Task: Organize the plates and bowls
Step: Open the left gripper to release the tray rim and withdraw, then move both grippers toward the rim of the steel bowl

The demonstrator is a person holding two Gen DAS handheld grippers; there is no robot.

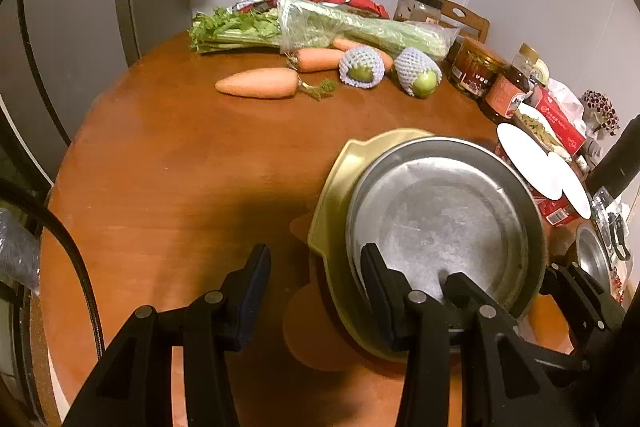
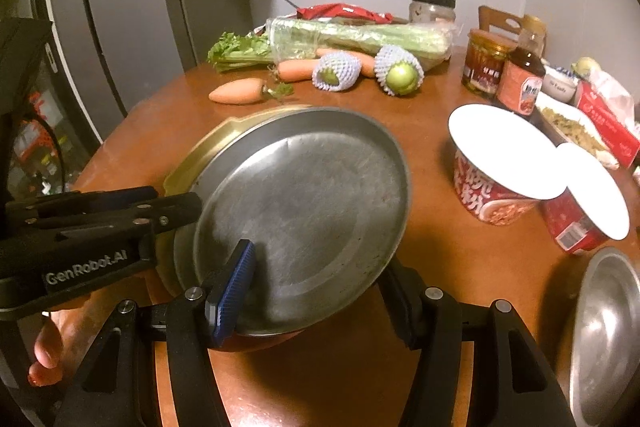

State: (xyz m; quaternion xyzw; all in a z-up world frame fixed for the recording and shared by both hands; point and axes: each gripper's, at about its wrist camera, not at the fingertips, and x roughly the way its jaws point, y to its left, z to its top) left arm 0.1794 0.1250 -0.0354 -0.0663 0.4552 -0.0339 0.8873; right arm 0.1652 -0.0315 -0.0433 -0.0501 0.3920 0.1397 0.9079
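Steel plate [image 2: 304, 203], tilted over the gold tray [image 2: 208, 147], is clamped by the right tongs [image 2: 320, 291] at the near rim. Left tongs [image 1: 316, 291] stand unclenched, one finger inside that rim, nothing gripped. Plate is best lowered level, then released.

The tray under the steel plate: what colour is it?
Pale gold tray, beneath the grey steel plate; clearest in the left wrist view.

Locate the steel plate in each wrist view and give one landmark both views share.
Left wrist: the steel plate is lower right, lying on the gold tray, just ahead of the right-hand finger.
Right wrist: the steel plate is at centre, over the gold tray, its near rim between the fingers.
Shared landmark: the lone carrot beyond the plate.
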